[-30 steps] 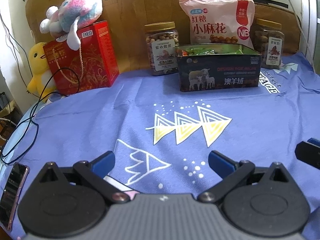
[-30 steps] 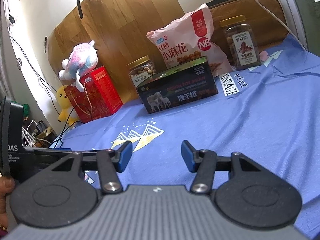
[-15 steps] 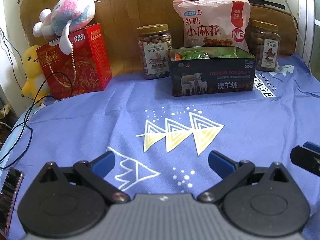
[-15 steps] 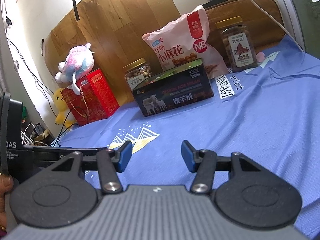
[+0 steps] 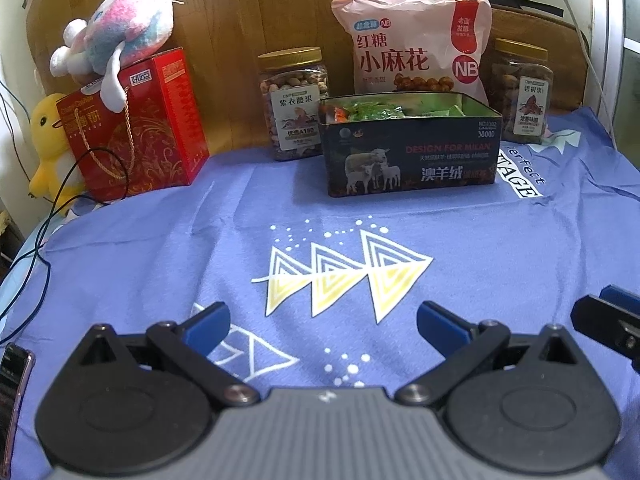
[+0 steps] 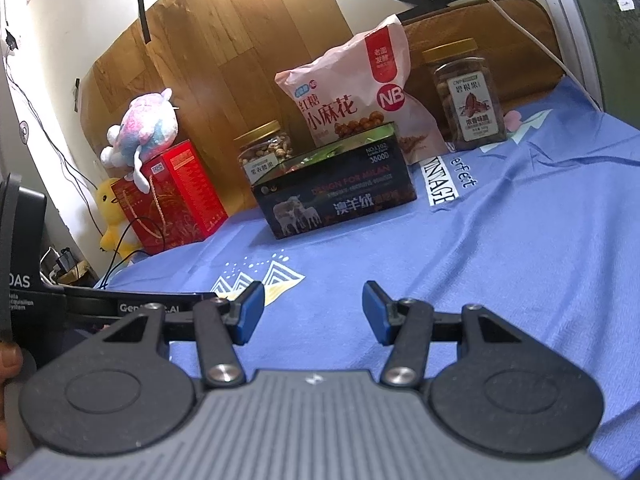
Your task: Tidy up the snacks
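Both hand-held grippers have drifted a little, so the snack tin (image 5: 412, 148) now sits lower in each view. Left hand-held gripper (image 5: 322, 326) and right hand-held gripper (image 6: 313, 312) hover over the blue cloth (image 5: 140, 264) with jaws apart, holding nothing. At the far end the tin (open, green packets inside) stands between two nut jars (image 5: 294, 104), before a pink snack bag (image 5: 412, 44); a red box (image 5: 140, 128) stands left.
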Tool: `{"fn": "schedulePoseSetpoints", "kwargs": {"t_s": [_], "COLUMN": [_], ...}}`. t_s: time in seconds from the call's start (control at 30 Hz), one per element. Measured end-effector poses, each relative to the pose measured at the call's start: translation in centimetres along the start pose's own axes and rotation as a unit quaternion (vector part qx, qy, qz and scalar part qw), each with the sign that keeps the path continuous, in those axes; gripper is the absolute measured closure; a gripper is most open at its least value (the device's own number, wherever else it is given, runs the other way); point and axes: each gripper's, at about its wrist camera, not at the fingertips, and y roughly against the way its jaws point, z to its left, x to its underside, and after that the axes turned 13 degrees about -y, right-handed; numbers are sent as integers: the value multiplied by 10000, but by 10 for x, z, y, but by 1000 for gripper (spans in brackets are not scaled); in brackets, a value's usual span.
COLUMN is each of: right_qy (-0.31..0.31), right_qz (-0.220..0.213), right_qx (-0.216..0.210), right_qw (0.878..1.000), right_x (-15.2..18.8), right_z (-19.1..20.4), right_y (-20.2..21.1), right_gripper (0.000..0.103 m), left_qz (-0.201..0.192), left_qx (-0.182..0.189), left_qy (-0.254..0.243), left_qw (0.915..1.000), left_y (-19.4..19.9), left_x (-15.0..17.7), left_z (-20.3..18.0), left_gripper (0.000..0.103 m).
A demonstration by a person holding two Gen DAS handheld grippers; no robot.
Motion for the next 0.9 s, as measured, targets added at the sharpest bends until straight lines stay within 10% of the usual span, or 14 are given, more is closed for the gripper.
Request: {"fn": "schedulePoseSetpoints", "kwargs": {"t_s": [0.9], "right_qy": [12], "right_qz": [42], "right_qx": [25], "right_qw": [10000], "right_x": [1], "right_z": [0], "right_y": [-5], "right_gripper": [46], "left_qz": [-11], "left_qx": [-109], "left_qy": [87], "left_qw": [9999], "left_y": [-4], "left_x": [0], "left_z": [1], "left_gripper": [0]}}
